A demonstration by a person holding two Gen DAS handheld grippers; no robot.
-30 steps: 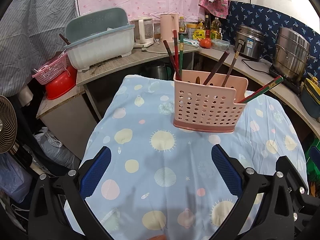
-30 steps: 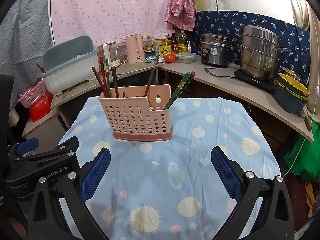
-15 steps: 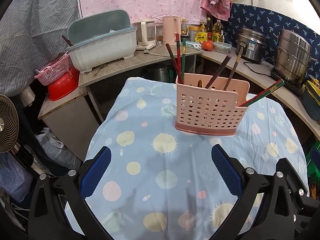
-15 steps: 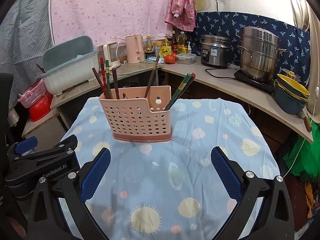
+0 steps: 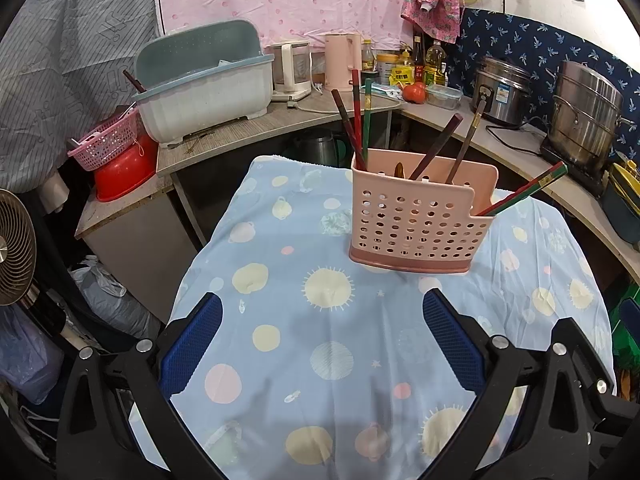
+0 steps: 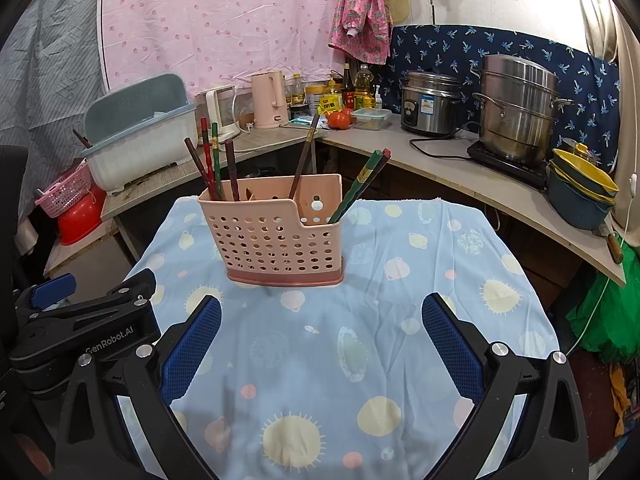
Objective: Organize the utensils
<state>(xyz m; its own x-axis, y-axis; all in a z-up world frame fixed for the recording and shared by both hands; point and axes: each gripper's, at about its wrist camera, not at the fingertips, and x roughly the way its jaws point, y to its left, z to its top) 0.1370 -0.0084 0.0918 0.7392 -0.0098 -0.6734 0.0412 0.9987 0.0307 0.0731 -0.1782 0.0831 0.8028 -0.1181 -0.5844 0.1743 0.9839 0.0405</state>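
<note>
A pink perforated utensil holder [image 5: 416, 224] stands on the table's blue patterned cloth [image 5: 304, 344], also in the right wrist view [image 6: 276, 236]. Several chopsticks stand in it: red, green and brown ones at its left end [image 5: 354, 120], brown ones in the middle [image 5: 438, 146], a red-green pair leaning out of the right end [image 5: 528, 188] [image 6: 362, 184]. My left gripper [image 5: 322, 344] is open and empty, well short of the holder. My right gripper [image 6: 320, 344] is open and empty too. The left gripper's body shows at the left of the right wrist view [image 6: 80, 328].
A counter wraps behind the table with a blue-white dish rack [image 5: 204, 84], kettles [image 6: 270, 100], bottles, a rice cooker [image 6: 430, 104], a steel steamer pot [image 6: 516, 108] and stacked bowls [image 6: 580, 192]. A pink basket and red basin [image 5: 116, 152] sit left. A fan [image 5: 16, 248] stands far left.
Both grippers have drawn slightly back and up from the holder, which looks a little smaller and farther. Both stay open and empty.
</note>
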